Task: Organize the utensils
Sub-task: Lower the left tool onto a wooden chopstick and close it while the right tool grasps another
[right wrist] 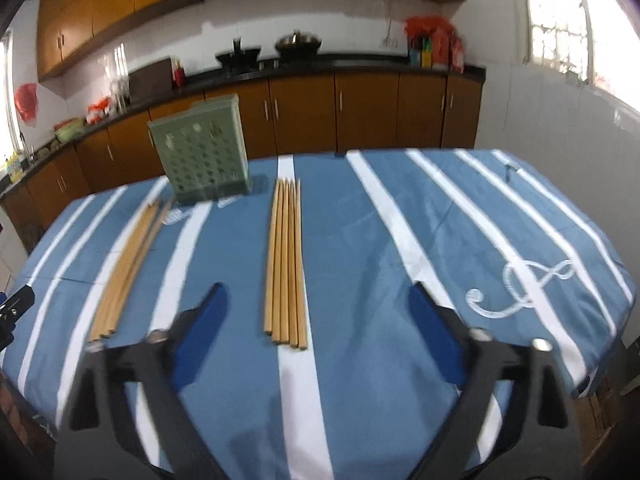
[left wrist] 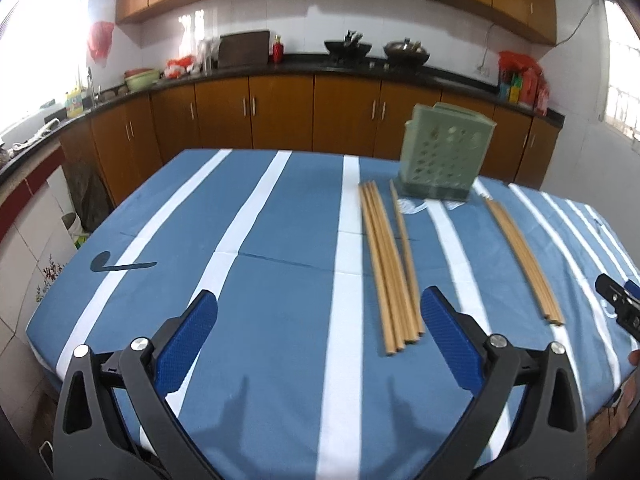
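Chopsticks lie in two loose bundles on the blue striped tablecloth (left wrist: pixel 280 208), none yet in the green perforated holder (left wrist: pixel 442 156) standing upright at the far side; the left bundle (left wrist: pixel 390 268) runs lengthwise away from the left gripper (left wrist: pixel 320 320), its near ends just inside that gripper's right finger (left wrist: pixel 444 340), with one stick lying slightly apart from the rest; the right bundle (right wrist: pixel 286 264) lies between the fingers of the right gripper (right wrist: pixel 318 320), nearer the left finger (right wrist: pixel 204 332), its near ends just ahead of the fingertips. Both grippers are spread wide and hold nothing; both hang above the cloth, short of the sticks. By my reading the task stands at its start, in the approach to a first pick. The next move likely calls for lowering one gripper over the near ends of its bundle, centring the sticks between the pads, and closing across them so several rise together; the thin round sticks may roll or fan apart under the squeeze, so a square, level closing seems wise; afterwards they must be tipped upright and fed into the holder's open top, beyond the far ends of both bundles.
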The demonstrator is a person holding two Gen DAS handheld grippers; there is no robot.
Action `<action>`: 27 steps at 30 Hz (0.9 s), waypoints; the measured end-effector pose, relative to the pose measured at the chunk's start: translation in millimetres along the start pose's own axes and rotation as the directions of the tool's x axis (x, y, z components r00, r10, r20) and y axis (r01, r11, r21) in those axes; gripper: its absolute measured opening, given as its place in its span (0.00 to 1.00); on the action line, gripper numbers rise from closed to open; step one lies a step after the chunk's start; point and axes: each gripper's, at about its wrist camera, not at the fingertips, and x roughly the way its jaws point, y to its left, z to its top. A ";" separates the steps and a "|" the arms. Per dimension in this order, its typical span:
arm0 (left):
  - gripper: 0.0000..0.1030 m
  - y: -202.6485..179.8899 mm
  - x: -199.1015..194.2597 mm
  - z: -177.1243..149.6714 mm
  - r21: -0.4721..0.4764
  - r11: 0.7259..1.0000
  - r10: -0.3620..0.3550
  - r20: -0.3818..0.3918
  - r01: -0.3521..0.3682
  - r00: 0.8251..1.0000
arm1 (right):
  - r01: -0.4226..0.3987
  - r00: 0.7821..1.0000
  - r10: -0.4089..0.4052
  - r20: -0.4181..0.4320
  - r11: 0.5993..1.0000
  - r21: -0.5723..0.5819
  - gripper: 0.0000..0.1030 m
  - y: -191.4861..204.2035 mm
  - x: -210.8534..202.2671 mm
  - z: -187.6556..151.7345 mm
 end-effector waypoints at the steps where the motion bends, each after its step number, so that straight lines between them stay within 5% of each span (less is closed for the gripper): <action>1: 0.89 0.8 6.8 1.4 0.006 1.000 0.001 -0.018 0.000 1.000 | -0.004 0.999 0.004 -0.038 1.000 0.003 0.65 -0.3 15.6 2.8; 3: 0.74 0.2 19.6 5.6 0.008 1.000 -0.017 -0.054 0.018 0.998 | -0.017 0.995 0.018 -0.097 1.000 0.017 0.51 -1.9 38.9 6.5; 7: 0.65 3.8 45.8 12.2 -0.015 0.998 -0.070 -0.122 0.069 0.990 | -0.049 0.977 0.061 -0.203 0.997 0.061 0.28 -4.8 82.7 8.8; 21: 0.38 -7.9 90.8 18.0 -0.003 0.981 -0.187 -0.246 0.192 0.951 | -0.094 0.962 0.096 -0.254 0.995 0.020 0.22 -1.7 106.6 16.5; 27: 0.28 -16.2 98.9 18.0 0.006 0.975 -0.210 -0.269 0.220 0.940 | -0.035 0.974 0.023 -0.224 0.998 -0.048 0.08 2.6 111.5 16.8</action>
